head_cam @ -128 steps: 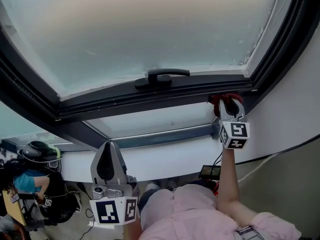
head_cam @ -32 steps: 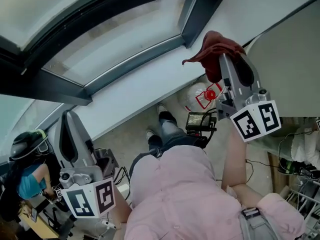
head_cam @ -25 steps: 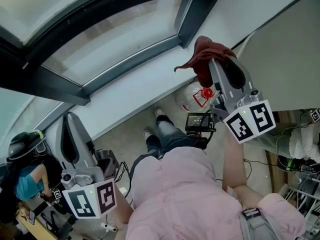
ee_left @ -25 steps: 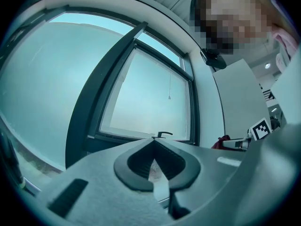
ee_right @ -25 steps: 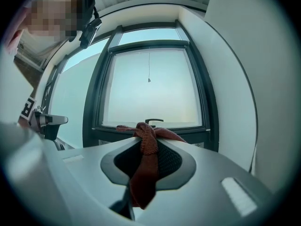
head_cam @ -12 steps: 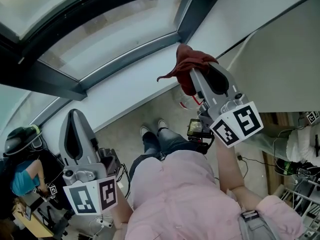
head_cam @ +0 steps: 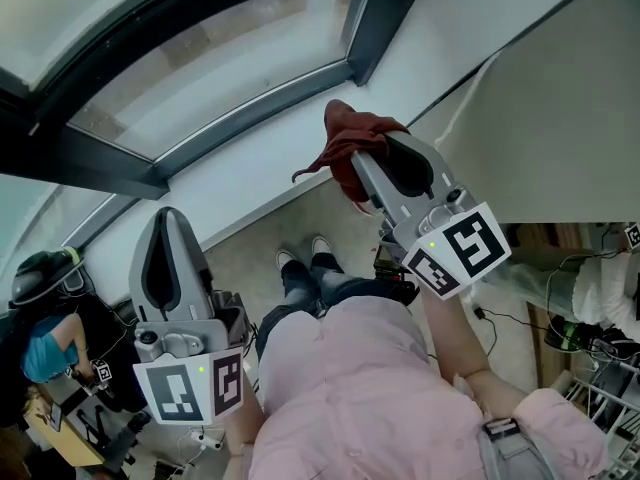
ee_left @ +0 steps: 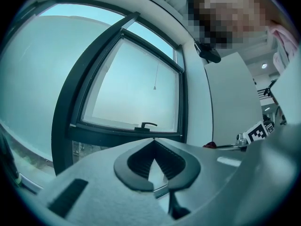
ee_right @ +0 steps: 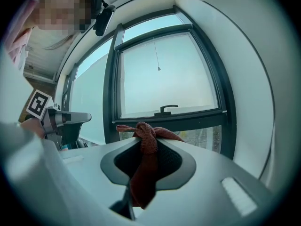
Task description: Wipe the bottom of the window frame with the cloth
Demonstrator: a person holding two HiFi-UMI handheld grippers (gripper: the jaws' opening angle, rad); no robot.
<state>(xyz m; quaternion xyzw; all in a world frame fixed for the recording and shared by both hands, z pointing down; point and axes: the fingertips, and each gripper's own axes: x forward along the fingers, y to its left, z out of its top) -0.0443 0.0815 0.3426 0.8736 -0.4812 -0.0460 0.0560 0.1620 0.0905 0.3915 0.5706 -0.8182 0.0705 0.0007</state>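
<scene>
A dark red cloth (head_cam: pixel 352 144) (ee_right: pixel 145 164) bunches out of my right gripper (head_cam: pixel 352 158) (ee_right: pixel 145 138), which is shut on it and held in the air below the white sill (head_cam: pixel 262 183). The dark window frame (head_cam: pixel 240 98) (ee_right: pixel 167 120) (ee_left: pixel 127 134) runs across above, its bottom rail with a black handle (ee_right: pixel 166 108) (ee_left: pixel 145 125) well beyond both grippers. My left gripper (head_cam: pixel 165 230) (ee_left: pixel 154 140) hangs low at the left, shut with nothing between its jaws. Neither gripper touches the frame.
A white wall (head_cam: pixel 530 128) stands at the right. Below are the floor (head_cam: pixel 250 253), the person's shoes (head_cam: pixel 300 253) and pink shirt (head_cam: pixel 370 388). A small screen device (head_cam: pixel 395 278) with cables sits by the feet. Another person with a helmet (head_cam: pixel 40 278) is at the far left.
My right gripper, off the frame's right corner since five seconds ago, has drifted left and slightly up with the cloth over the last second. The left gripper has risen a little.
</scene>
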